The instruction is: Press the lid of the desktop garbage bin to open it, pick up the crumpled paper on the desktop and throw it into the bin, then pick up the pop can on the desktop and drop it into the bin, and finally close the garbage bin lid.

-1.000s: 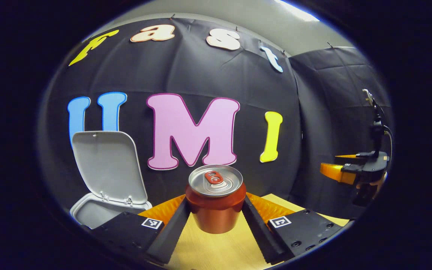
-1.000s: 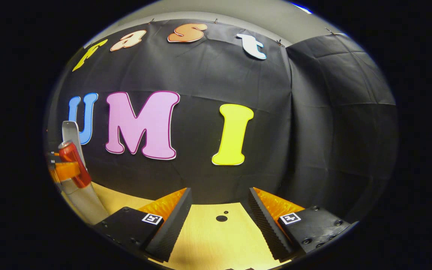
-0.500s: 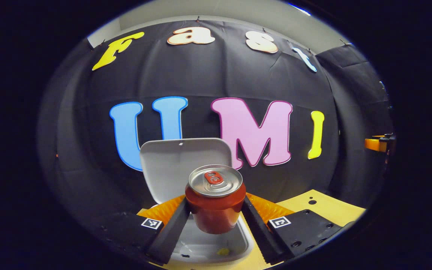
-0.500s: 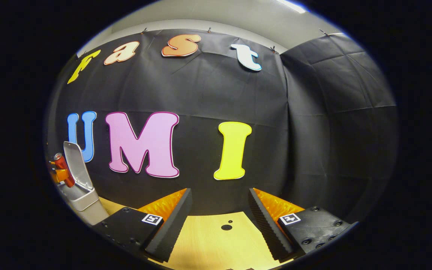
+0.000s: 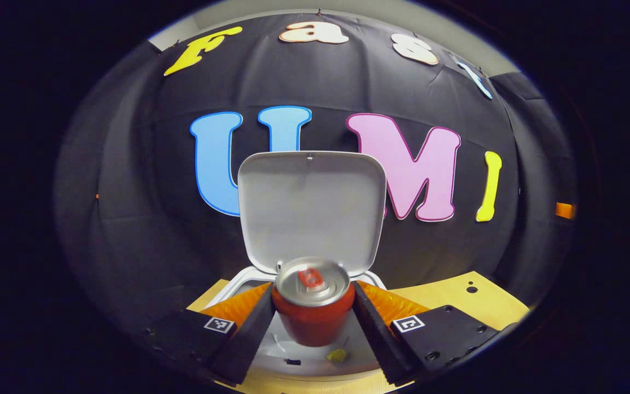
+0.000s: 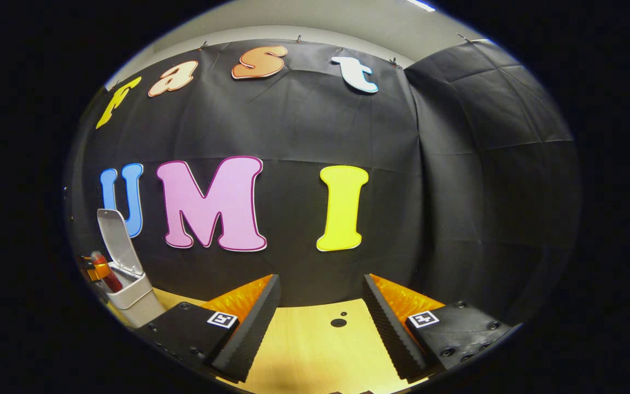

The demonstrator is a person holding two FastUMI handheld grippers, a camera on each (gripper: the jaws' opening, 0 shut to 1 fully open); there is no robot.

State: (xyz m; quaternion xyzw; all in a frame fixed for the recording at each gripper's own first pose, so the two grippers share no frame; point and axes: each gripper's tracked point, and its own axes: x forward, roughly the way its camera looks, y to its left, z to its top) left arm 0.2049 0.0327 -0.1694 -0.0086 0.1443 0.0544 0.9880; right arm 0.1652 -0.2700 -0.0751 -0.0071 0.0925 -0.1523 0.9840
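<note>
In the left gripper view the red pop can [image 5: 313, 320] stands upright between my left gripper's [image 5: 315, 306] fingers, right over the mouth of the white bin [image 5: 222, 290]. The can's silver top is blurred and it sits low in the gap; whether both fingers still press on it is unclear. The bin lid [image 5: 312, 208] stands open behind it. A small yellow scrap [image 5: 337, 355] lies on the bin floor. In the right gripper view my right gripper [image 6: 320, 306] is open over the wooden table [image 6: 315, 355], with the bin [image 6: 132, 295], can [image 6: 106, 273] and left gripper [image 6: 92, 272] far left.
The black cloth wall stands close behind the bin and table. A round hole [image 6: 338, 323] marks the tabletop ahead of the right gripper. An orange part of the right gripper [image 5: 565, 210] shows at the far right of the left gripper view.
My left gripper carried the can leftward to over the open bin and came lower and closer to it. The can now sits lower between the fingers, its top blurred. The right gripper barely moved.
</note>
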